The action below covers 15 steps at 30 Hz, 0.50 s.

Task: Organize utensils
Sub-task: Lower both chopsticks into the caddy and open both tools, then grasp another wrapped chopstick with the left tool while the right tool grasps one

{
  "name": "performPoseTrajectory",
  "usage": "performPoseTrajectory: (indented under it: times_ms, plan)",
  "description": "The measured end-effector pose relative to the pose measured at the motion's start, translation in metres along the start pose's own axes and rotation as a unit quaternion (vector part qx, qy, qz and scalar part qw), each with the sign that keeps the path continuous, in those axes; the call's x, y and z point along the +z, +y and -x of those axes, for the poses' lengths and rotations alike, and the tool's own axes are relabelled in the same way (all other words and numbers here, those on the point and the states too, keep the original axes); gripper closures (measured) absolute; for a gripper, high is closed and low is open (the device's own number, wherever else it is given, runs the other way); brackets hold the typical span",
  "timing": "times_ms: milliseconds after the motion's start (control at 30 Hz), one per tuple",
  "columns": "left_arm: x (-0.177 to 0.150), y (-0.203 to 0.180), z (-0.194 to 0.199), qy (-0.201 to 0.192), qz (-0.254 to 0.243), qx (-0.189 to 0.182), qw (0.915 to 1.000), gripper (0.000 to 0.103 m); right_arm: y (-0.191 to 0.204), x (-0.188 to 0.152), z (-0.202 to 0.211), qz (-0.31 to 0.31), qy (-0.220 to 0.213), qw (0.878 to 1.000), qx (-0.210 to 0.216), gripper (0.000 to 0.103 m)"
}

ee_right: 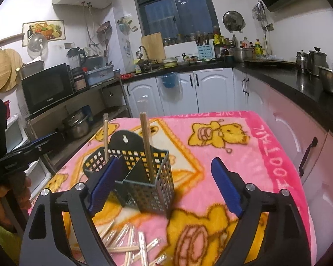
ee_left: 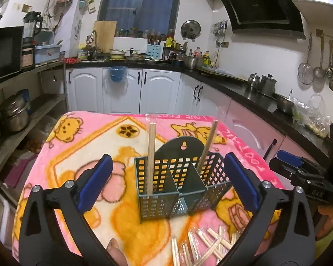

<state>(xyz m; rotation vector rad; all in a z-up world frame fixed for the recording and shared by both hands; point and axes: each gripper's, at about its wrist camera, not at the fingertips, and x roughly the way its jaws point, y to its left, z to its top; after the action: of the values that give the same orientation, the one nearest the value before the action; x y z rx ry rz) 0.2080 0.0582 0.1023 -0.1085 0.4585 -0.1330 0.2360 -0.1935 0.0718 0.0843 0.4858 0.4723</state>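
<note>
A dark green perforated utensil caddy (ee_left: 157, 204) (ee_right: 148, 192) stands on the pink cartoon blanket (ee_left: 77, 155) (ee_right: 233, 155). One pair of wooden chopsticks (ee_left: 151, 157) (ee_right: 105, 137) stands upright in its left compartment, another pair (ee_left: 207, 144) (ee_right: 146, 146) in its right. Several wrapped chopsticks (ee_left: 202, 246) (ee_right: 126, 241) lie loose on the blanket in front of the caddy. My left gripper (ee_left: 168, 184) is open, its blue pads wide on either side of the caddy without touching it. My right gripper (ee_right: 165, 187) is open too, with the caddy just beyond its left pad (ee_right: 104, 186).
The blanket-covered table sits in a kitchen, white cabinets (ee_left: 122, 90) behind and a dark counter (ee_left: 255, 93) with pots along the right. Shelves holding a microwave (ee_right: 46, 88) and pots line the left. A hand (ee_right: 22, 192) grips the left tool.
</note>
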Motion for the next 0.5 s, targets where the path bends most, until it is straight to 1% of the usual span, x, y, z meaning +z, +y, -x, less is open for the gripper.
performPoseTrajectory:
  times_ms: [267, 500]
  plan:
    - [-0.012, -0.002, 0.016, -0.002, -0.006, 0.005, 1.0, 0.011, -0.004, -0.016, 0.01, 0.005, 0.014, 1.0, 0.005, 0.02]
    - [-0.03, -0.006, 0.027, 0.011, -0.011, 0.0, 0.9999, 0.011, -0.009, -0.031, 0.014, 0.016, 0.037, 0.999, 0.005, 0.02]
